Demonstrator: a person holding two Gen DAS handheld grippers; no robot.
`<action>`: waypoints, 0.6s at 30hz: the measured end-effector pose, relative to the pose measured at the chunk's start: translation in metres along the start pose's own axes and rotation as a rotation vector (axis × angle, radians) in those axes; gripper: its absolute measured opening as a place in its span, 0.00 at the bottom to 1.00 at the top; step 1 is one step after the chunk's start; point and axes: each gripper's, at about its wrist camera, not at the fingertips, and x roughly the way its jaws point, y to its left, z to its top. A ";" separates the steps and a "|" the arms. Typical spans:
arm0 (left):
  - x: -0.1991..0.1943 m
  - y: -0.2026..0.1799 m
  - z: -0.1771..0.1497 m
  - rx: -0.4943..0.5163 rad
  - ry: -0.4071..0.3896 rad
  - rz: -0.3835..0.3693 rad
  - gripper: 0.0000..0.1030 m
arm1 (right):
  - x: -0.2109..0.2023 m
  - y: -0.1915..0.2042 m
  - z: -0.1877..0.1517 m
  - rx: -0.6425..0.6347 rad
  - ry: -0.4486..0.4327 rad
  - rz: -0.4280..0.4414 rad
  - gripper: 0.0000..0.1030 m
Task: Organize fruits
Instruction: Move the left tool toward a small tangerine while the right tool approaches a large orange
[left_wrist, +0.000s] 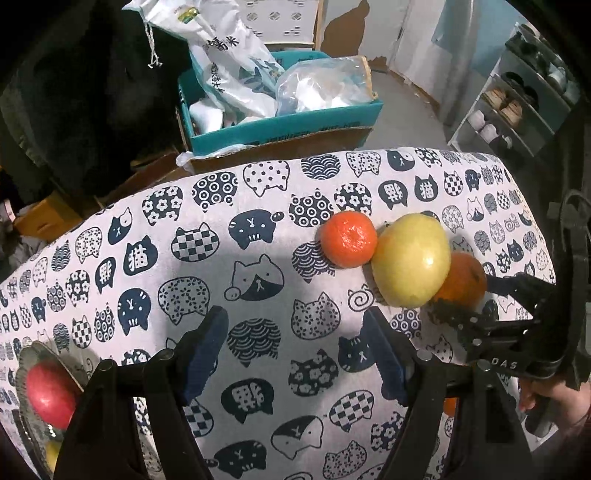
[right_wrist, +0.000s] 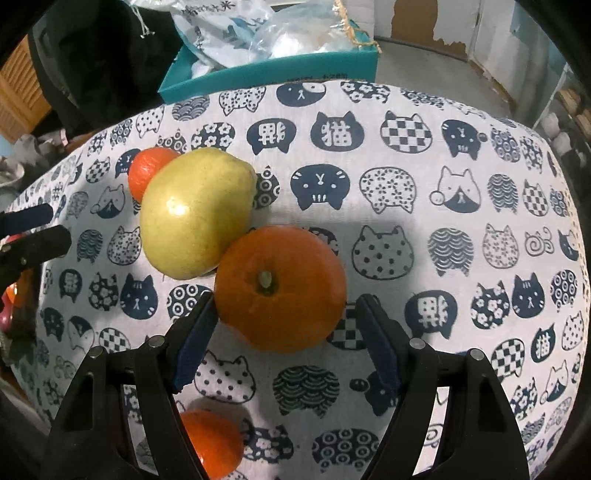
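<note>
Pick step in hand: the right gripper (right_wrist: 286, 325) is spread wide around the big orange (right_wrist: 280, 287), which touches the pear (right_wrist: 197, 212) on the cloth (right_wrist: 461, 206), so closing comes next, while the left gripper (left_wrist: 295, 350) hangs released, empty.

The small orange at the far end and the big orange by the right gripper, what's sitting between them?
The yellow-green pear lies between the small orange and the big orange, touching both. The right wrist view shows it best.

Right tool (right_wrist: 286, 334) straddles big orange (right_wrist: 279, 288); pear (right_wrist: 195, 212) touching it blocks left; cloth (right_wrist: 424, 229) right free.
</note>
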 end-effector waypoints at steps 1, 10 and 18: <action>0.001 0.001 0.001 -0.004 -0.001 -0.005 0.75 | 0.002 0.000 0.001 0.000 -0.002 0.000 0.75; 0.010 0.009 0.024 -0.068 -0.032 -0.048 0.77 | 0.005 -0.001 -0.001 0.026 0.002 -0.004 0.66; 0.027 0.006 0.044 -0.155 -0.009 -0.115 0.77 | -0.005 -0.018 -0.005 0.075 -0.008 -0.026 0.66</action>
